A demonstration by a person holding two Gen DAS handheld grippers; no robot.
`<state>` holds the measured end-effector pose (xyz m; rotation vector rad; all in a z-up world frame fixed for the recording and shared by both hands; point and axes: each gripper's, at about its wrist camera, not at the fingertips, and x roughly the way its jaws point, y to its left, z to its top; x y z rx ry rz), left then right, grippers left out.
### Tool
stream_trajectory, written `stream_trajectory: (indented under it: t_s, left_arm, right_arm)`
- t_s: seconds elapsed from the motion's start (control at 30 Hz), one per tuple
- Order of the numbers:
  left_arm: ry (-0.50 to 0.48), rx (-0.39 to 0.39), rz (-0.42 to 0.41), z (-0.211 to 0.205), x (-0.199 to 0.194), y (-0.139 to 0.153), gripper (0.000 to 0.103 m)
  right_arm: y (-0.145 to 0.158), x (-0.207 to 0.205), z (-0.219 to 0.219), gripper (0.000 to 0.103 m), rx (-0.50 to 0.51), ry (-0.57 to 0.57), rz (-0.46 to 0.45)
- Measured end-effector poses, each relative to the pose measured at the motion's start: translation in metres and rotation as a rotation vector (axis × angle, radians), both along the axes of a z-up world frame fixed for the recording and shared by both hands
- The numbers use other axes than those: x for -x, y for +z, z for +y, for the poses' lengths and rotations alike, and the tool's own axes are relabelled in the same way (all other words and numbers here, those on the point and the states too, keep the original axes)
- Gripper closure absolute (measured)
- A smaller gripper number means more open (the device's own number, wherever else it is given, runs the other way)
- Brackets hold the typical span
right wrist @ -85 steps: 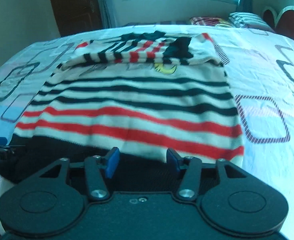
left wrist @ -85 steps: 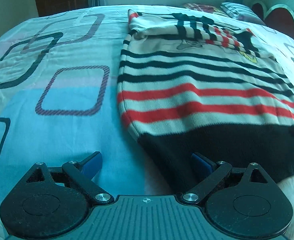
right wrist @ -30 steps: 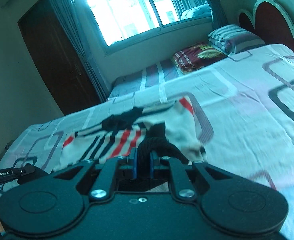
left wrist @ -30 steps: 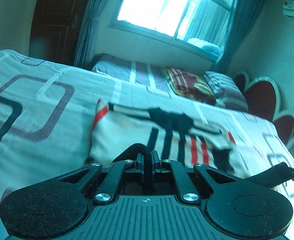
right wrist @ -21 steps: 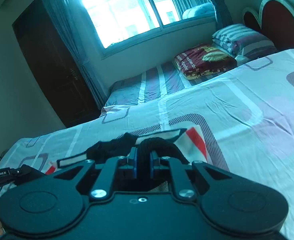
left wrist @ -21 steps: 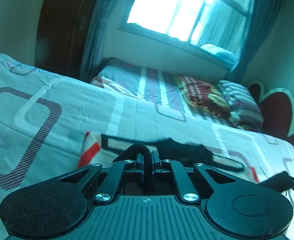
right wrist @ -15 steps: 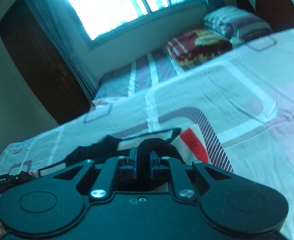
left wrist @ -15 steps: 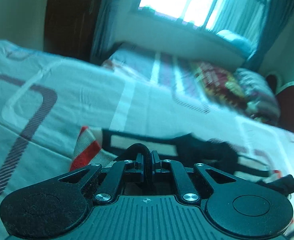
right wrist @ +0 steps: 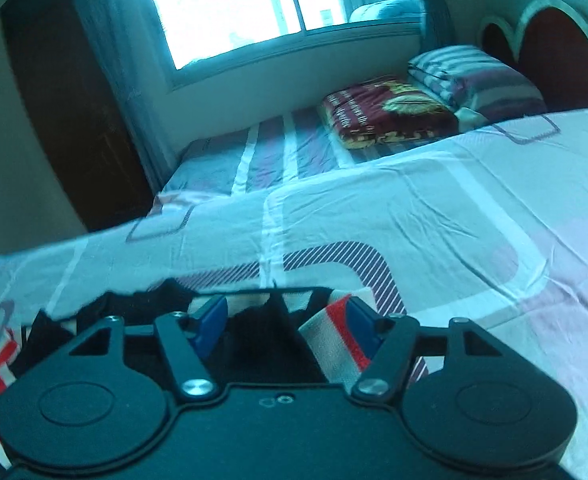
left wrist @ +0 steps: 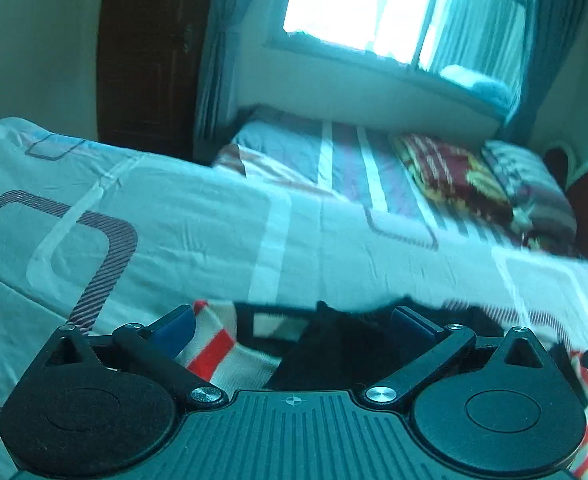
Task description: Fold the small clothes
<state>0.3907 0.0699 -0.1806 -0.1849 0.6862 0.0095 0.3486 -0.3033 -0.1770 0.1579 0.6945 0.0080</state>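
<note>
Knitted in cream with red and black stripes and a broad black band, the small sweater (left wrist: 222, 350) lies on the bed (left wrist: 198, 236), close below both cameras, with its black band folded over the striped part. It is judged to be soft, light and limp: it will drape and slide on itself instead of holding a crease, so any fold is best set by flattening. The ribbed black edge is thicker and is judged the firmer place to be pinched, near each outer corner, since the thin striped body would stretch. In the left wrist view, the left tool (left wrist: 292, 322) is seen with its blue pads (left wrist: 174, 326) spread wide apart, nothing clamped, the cloth lying loose between them. The right tool (right wrist: 284, 318) is likewise spread, black and striped cloth beneath it unheld. Beyond the sweater, patterned bedsheet, a maroon blanket (right wrist: 386, 114), striped pillows (right wrist: 474, 76) and a window (right wrist: 230, 12) are seen.
</note>
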Motion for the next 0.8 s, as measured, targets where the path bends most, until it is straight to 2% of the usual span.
stream_trajectory:
  t_s: [0.07, 0.13, 0.23, 0.27, 0.3, 0.33, 0.37, 0.4, 0.43, 0.5, 0.67, 0.7, 0.8]
  left_arm:
    - [-0.039, -0.078, 0.011, -0.007, 0.001, -0.006, 0.000]
    - [-0.066, -0.149, 0.018, -0.013, 0.001, -0.014, 0.001]
    - [-0.093, -0.192, 0.044, -0.019, -0.007, -0.026, 0.002]
    - [-0.095, -0.201, 0.050, -0.021, -0.010, -0.029, 0.008]
    - [-0.097, -0.207, 0.070, -0.022, -0.014, -0.033, 0.029]
    - [-0.106, -0.197, 0.096, -0.022, -0.017, -0.038, 0.058]
    - [-0.112, -0.183, 0.109, -0.023, -0.018, -0.042, 0.063]
    - [-0.107, -0.194, 0.093, -0.025, -0.015, -0.042, 0.067]
    - [-0.116, -0.209, 0.082, -0.029, -0.012, -0.041, 0.081]
    - [-0.129, -0.219, 0.063, -0.033, -0.008, -0.040, 0.093]
    - [-0.075, -0.206, 0.008, -0.029, -0.008, -0.032, 0.097]
    - [-0.064, -0.203, 0.011, -0.027, -0.009, -0.033, 0.101]
    - [-0.013, -0.182, 0.013, -0.018, -0.015, -0.033, 0.101]
  right_arm:
    - [-0.008, -0.002, 0.005, 0.039, 0.045, 0.017, 0.031]
    - [-0.014, -0.005, 0.006, 0.039, 0.044, 0.040, 0.048]
    - [-0.018, -0.011, 0.015, 0.042, 0.090, 0.065, 0.058]
    - [-0.019, -0.014, 0.016, 0.044, 0.089, 0.070, 0.063]
    - [-0.020, -0.017, 0.016, 0.050, 0.082, 0.074, 0.065]
    - [-0.020, -0.018, 0.016, 0.057, 0.074, 0.076, 0.064]
    - [-0.020, -0.017, 0.017, 0.074, 0.067, 0.080, 0.062]
    - [-0.020, -0.016, 0.018, 0.086, 0.061, 0.088, 0.060]
    - [-0.020, -0.014, 0.019, 0.088, 0.056, 0.099, 0.054]
    - [-0.018, -0.010, 0.019, 0.095, 0.053, 0.109, 0.032]
    - [-0.005, -0.009, 0.009, 0.096, 0.066, 0.044, -0.068]
    - [-0.004, -0.012, 0.007, 0.097, 0.065, 0.041, -0.066]
    - [-0.006, -0.015, -0.001, 0.097, 0.076, 0.023, -0.053]
